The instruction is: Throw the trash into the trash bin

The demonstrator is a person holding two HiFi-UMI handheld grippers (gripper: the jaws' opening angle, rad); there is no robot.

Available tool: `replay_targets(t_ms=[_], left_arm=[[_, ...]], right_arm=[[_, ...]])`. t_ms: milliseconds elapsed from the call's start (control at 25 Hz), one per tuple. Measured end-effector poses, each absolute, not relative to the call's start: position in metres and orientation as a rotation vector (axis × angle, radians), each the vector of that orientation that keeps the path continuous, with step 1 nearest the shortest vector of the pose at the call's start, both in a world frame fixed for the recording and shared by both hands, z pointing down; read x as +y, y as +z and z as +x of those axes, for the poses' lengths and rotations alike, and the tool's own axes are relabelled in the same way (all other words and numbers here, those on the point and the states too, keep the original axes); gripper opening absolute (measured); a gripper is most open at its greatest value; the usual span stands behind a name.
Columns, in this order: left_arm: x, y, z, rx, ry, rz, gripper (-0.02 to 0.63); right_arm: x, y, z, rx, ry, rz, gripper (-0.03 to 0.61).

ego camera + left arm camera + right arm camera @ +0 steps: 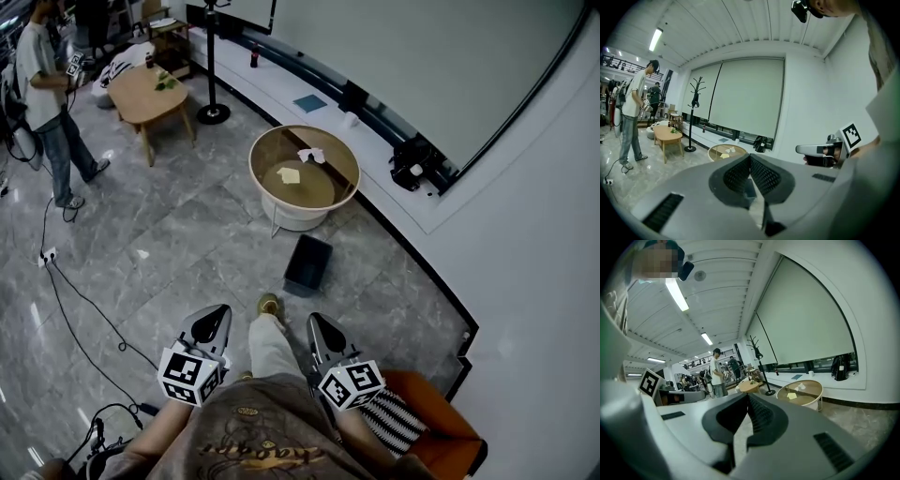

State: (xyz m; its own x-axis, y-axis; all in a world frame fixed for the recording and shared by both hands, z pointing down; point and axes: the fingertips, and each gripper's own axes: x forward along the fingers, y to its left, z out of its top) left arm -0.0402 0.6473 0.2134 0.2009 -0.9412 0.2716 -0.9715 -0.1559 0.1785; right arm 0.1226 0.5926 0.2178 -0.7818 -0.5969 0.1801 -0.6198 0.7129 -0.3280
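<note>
A round glass-topped table [343, 192] stands ahead on the grey floor, with a crumpled white paper [310, 155] and a yellow paper [289, 175] in it. A dark rectangular bin [307, 264] sits on the floor just in front of the table. My left gripper [215, 316] and right gripper [318, 324] are held side by side close to my body, well short of the bin. Both are shut with nothing between the jaws. The left gripper [750, 157] and the right gripper [749, 397] each point toward the table [725, 151] [801, 392].
A wooden coffee table [145, 94] and a coat stand [212, 112] stand at the back left, with a person [47, 103] beside them. Cables [80, 319] trail across the floor on the left. A low ledge with a black bag [411, 164] follows the curved wall. An orange seat [441, 431] is at my right.
</note>
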Motion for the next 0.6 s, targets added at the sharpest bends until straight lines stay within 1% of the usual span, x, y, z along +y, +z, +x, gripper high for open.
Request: replay_targets(t_ms=[600], left_arm=[[0.529,0.216,-0.093,-1.803,0.145,2.173,0.018]], right_arm=[[0.474,0.232,0.080,-2.807,0.608,1.047,0.018]])
